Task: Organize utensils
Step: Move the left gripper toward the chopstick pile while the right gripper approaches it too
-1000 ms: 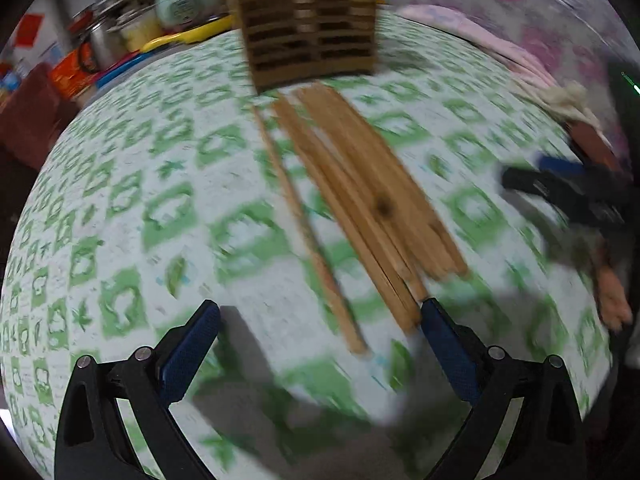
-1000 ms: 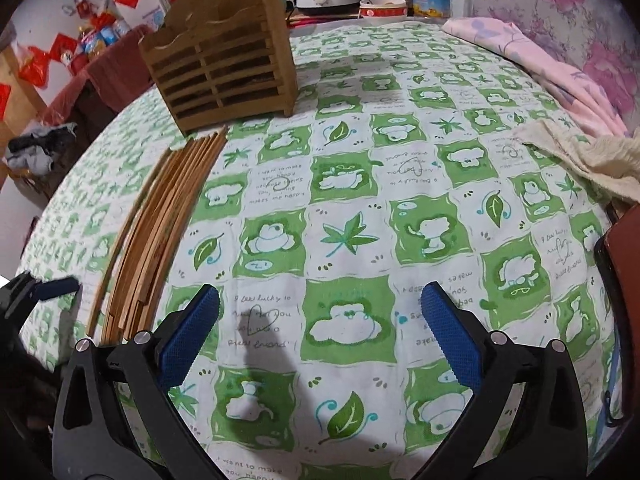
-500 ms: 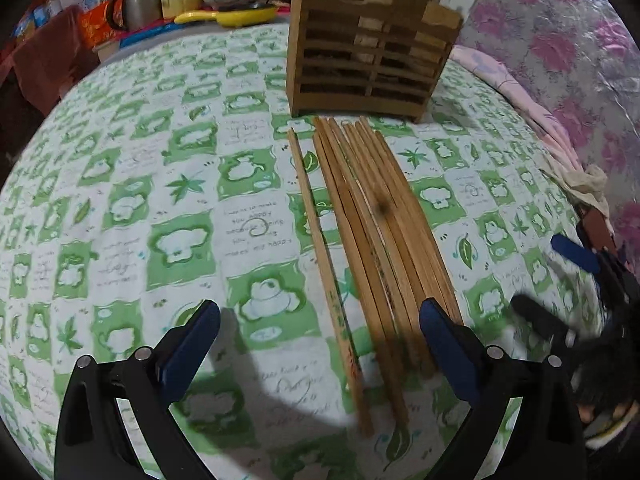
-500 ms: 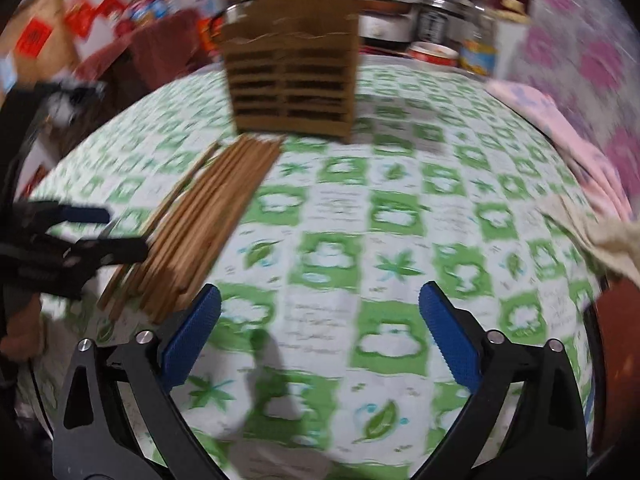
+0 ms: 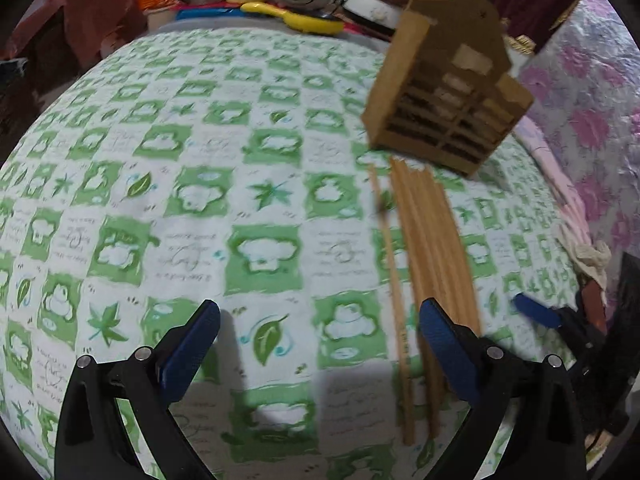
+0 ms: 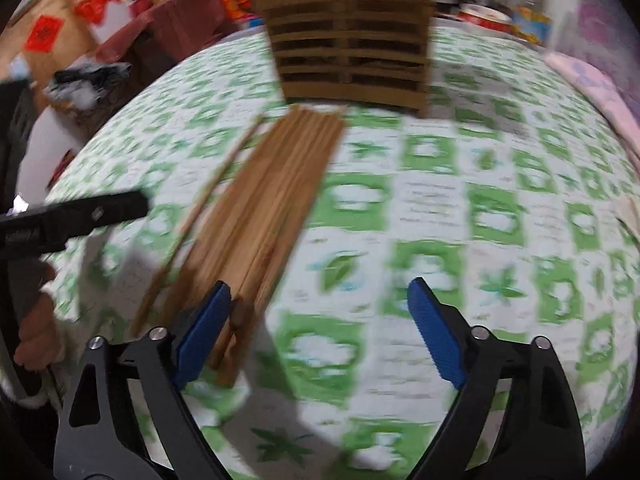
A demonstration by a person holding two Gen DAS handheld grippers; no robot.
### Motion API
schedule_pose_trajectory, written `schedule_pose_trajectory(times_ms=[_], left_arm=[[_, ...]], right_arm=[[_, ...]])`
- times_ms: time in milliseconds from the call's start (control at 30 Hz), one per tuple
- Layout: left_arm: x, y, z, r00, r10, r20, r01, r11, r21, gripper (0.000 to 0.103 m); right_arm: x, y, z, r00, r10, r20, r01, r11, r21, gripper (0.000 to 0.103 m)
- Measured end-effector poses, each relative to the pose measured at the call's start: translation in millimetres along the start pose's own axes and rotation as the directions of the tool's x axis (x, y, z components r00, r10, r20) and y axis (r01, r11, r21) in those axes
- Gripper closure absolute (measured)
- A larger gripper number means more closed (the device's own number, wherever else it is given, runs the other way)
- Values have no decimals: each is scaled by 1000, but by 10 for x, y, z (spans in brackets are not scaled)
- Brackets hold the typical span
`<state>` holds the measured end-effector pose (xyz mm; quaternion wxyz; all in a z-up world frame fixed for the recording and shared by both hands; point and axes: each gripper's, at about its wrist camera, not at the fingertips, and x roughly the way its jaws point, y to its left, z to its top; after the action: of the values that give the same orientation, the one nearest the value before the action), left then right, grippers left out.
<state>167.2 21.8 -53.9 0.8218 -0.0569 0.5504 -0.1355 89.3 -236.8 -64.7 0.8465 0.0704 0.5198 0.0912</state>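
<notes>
A bundle of wooden chopsticks (image 5: 434, 240) lies flat on the green-and-white tablecloth (image 5: 260, 248), just in front of a slatted wooden utensil holder (image 5: 444, 108). One loose chopstick (image 5: 394, 280) lies to the bundle's left. My left gripper (image 5: 320, 320) is open above the cloth; the loose chopstick runs just inside its right finger, untouched. In the right wrist view, the bundle (image 6: 276, 200) ends beside the left finger (image 6: 206, 322) of my right gripper (image 6: 320, 308). Its jaws are closing, with no pad pressing on anything. The holder (image 6: 348, 40) stands behind.
Each gripper shows in the other's view: the right one (image 5: 536, 316) at the right edge, the left one (image 6: 80, 212) with a hand (image 6: 36, 336) at the left. Pots, a yellow brush (image 5: 292, 18) and jars crowd the far edge. Pink cloth (image 5: 560, 184) lies right.
Both grippers swung sideways over the table. The chopsticks slid rightward in the left view and came under the right gripper's left finger. The right jaws narrowed a little.
</notes>
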Motion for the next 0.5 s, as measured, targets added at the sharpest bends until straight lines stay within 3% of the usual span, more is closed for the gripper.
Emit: schedule_pose_trajectory(times_ms=[67,133,233,333,433,500], left_arm=[[-1,1,-30,1000,16,-4,-16,1000,4,6],[-22,2,-55,1000,18,7,-18,1000,16,6],[-51,-25,-89,999,30,26,-31,999,39,6],[-62,-54,-103,999,37,36,-39,998,52,6],[-51,-53,-98,998,43,36,-45,998,51,6],[-61,-30,-99,998,43,37,-45,998,40,6]], right_arm=[[-65,-148,-6,1000,-13,26,12,999,48,35],[-139,-280,-24,996,-72,60,66,993,102,34],[-229,-318,-41,995,-3,96,-7,994,108,34],[-228,-153,-65,995,19,99,-23,999,35,37],[-148,-94,-69,998,-9,61,8,1000,4,52],[-95,-175,-37,999,-21,40,19,998,52,69]])
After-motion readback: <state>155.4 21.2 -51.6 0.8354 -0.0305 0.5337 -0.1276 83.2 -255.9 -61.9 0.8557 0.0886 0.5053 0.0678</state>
